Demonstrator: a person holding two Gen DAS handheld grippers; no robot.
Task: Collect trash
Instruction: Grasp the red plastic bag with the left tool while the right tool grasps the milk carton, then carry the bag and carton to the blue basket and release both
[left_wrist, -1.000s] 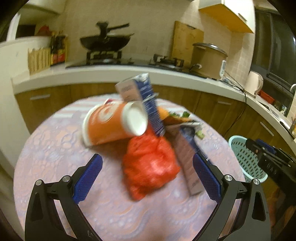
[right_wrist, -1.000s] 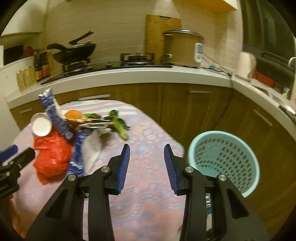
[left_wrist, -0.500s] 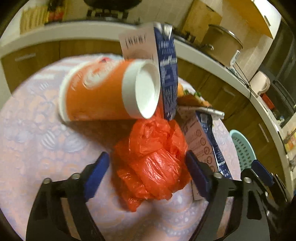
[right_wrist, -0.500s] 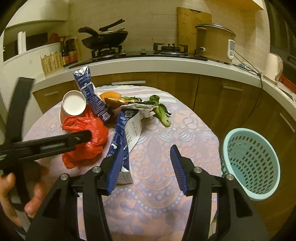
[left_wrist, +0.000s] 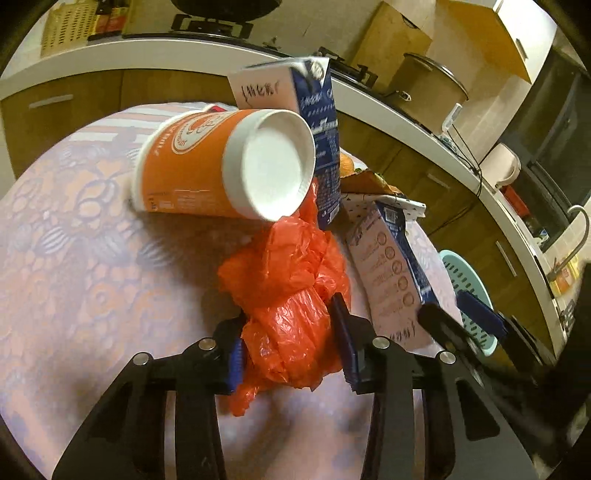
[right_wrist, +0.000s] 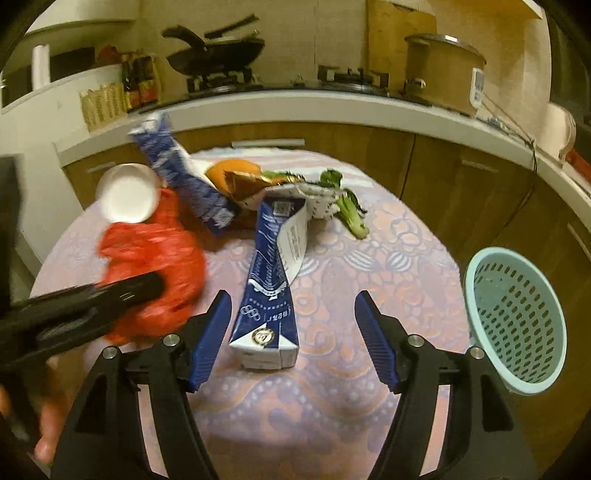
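Observation:
A crumpled red plastic bag (left_wrist: 280, 273) lies on the round table. My left gripper (left_wrist: 288, 321) is closing, and its blue pads press the bag's near end from both sides. In the right wrist view one of its black fingers (right_wrist: 122, 291) lies across the red bag (right_wrist: 155, 243). A flattened blue and white carton (right_wrist: 269, 266) lies lengthwise between the fingers of my right gripper (right_wrist: 291, 299). Its jaws are opening and the pads stand clear of the carton. An orange paper cup (left_wrist: 195, 170) lies on its side behind the bag.
A second blue carton (left_wrist: 317, 122) leans behind the cup, beside orange peel (right_wrist: 232, 171), paper and green vegetable scraps (right_wrist: 347, 210). A teal perforated basket (right_wrist: 517, 325) stands off the table's right edge. The patterned tablecloth (right_wrist: 332, 406) covers the table; kitchen counters curve behind.
My left gripper dropped toward the red bag and closed from wide open onto it. My right gripper swung left from the basket to the flat carton and spread its fingers.

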